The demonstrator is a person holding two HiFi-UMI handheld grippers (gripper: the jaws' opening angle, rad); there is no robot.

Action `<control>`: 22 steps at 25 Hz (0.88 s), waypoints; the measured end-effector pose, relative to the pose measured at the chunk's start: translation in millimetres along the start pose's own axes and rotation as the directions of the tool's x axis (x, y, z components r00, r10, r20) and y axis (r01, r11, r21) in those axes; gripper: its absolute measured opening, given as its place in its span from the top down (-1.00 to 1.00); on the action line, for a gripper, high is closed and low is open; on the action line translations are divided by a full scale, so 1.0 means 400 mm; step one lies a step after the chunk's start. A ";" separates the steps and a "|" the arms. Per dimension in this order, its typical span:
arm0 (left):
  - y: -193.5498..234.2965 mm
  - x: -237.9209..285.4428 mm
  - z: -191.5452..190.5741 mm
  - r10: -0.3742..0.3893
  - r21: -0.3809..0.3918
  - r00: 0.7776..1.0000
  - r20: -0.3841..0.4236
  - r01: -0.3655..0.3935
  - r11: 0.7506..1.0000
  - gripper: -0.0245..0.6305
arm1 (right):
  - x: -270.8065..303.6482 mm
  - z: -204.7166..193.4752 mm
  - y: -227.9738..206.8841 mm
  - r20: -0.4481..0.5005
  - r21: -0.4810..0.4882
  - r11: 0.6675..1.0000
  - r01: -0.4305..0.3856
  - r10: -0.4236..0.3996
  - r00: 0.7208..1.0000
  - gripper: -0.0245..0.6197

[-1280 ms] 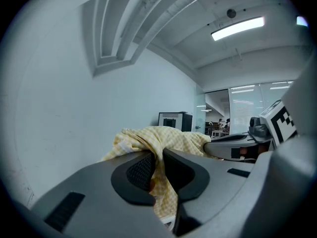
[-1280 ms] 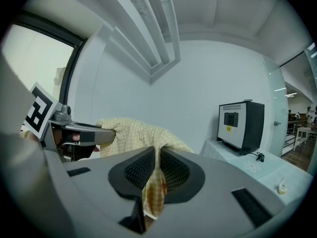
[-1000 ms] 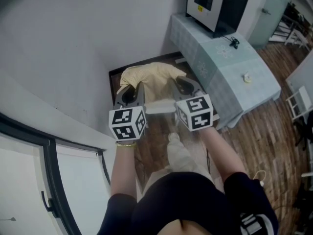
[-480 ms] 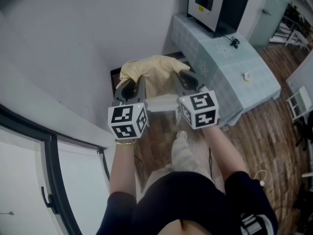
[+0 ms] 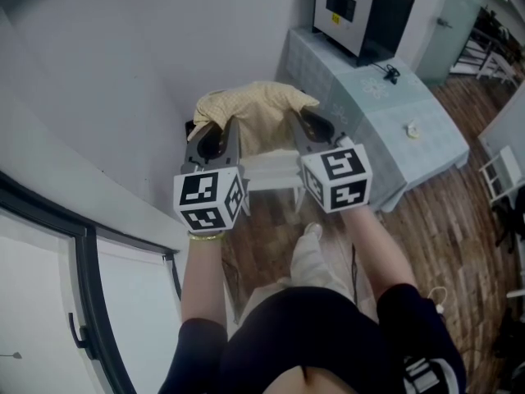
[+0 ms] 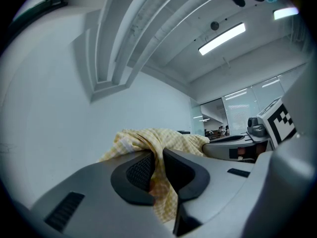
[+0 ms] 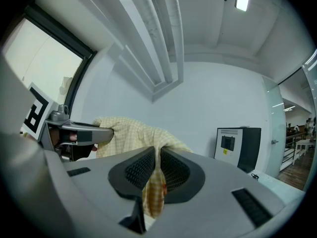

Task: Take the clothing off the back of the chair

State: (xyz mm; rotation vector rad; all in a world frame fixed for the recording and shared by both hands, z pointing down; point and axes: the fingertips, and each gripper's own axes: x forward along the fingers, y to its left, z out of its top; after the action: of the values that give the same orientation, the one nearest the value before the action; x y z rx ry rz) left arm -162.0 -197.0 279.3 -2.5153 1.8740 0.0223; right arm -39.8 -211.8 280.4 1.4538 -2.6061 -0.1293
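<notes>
A pale yellow checked garment (image 5: 258,109) hangs bunched between my two grippers, above a chair with a white seat (image 5: 271,171). My left gripper (image 5: 212,138) is shut on the garment's left part, and the cloth (image 6: 148,138) runs down between its dark pads (image 6: 141,170). Over on the right, my right gripper (image 5: 316,130) is shut on the other end; a fold of fabric (image 7: 154,195) is pinched between its pads (image 7: 173,170). Both point level toward the white wall. Each gripper view shows the other gripper beside the raised cloth (image 7: 133,130).
A table under a light blue cloth (image 5: 385,113) stands to the right of the chair and carries a black and white box-shaped device (image 5: 361,11). A white wall is close ahead. A dark-framed glass door (image 5: 82,286) is at the left. The wooden floor (image 5: 459,220) lies to the right.
Both grippers have risen together with the garment held between them. The cloth sits higher and now hides most of the dark chair back seen earlier.
</notes>
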 end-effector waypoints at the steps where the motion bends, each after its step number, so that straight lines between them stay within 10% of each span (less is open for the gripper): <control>1: 0.001 -0.001 0.008 0.002 0.000 1.000 0.007 -0.002 1.000 0.78 | -0.002 0.009 0.001 0.006 -0.004 1.000 -0.001 0.001 1.000 0.78; 22: 0.002 -0.004 0.028 0.003 -0.025 1.000 0.030 -0.002 1.000 0.78 | -0.010 0.035 0.002 0.025 -0.033 0.999 -0.002 0.003 1.000 0.79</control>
State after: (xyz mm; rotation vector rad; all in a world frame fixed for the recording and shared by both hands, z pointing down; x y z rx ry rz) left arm -163.3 -195.8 268.3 -2.5143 1.8775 0.0836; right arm -40.7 -208.0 266.2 1.4476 -2.6126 -0.1910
